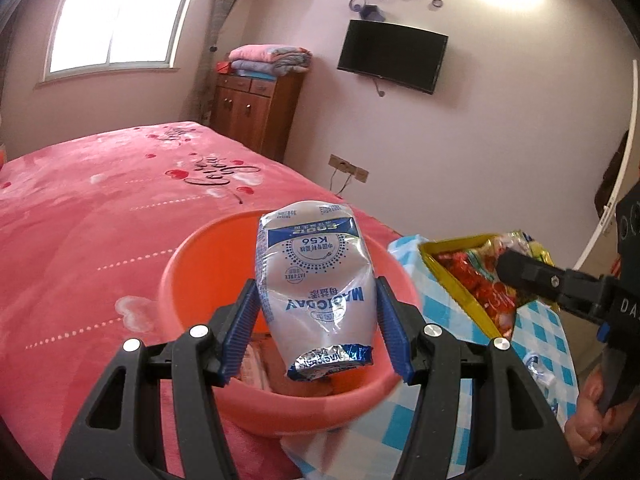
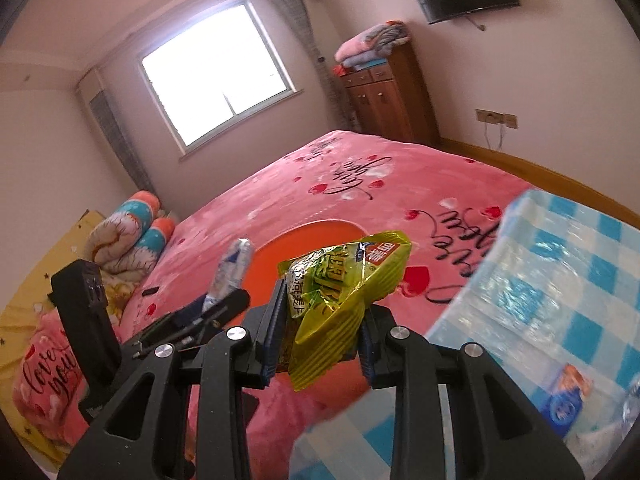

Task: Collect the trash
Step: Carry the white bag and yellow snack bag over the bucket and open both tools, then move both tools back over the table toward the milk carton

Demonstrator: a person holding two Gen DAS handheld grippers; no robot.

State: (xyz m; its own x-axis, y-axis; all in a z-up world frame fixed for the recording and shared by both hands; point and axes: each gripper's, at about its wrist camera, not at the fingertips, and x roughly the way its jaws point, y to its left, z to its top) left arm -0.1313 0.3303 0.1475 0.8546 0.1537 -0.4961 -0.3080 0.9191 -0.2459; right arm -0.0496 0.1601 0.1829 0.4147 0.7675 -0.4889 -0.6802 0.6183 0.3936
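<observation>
My left gripper (image 1: 316, 328) is shut on a crumpled silver and blue pouch (image 1: 316, 280), held over the orange basin (image 1: 192, 264) that sits on the pink bed. Some wrappers lie in the basin's bottom. In the right wrist view my right gripper (image 2: 320, 336) is shut on a yellow-green snack wrapper (image 2: 344, 292), just before the orange basin (image 2: 272, 256). The left wrist view shows that wrapper (image 1: 480, 276) and the right gripper (image 1: 508, 268) at the right, beside the basin. The right wrist view shows the left gripper (image 2: 212, 312) with its pouch (image 2: 234, 268) to the left.
A blue-checked plastic sheet (image 2: 560, 280) covers the bed's near right part, with small packets (image 2: 568, 396) on it. Rolled quilts (image 2: 128, 236) and a pink pillow (image 2: 44, 364) lie at the left. A wooden cabinet (image 1: 256, 108) and a wall television (image 1: 392, 56) stand beyond the bed.
</observation>
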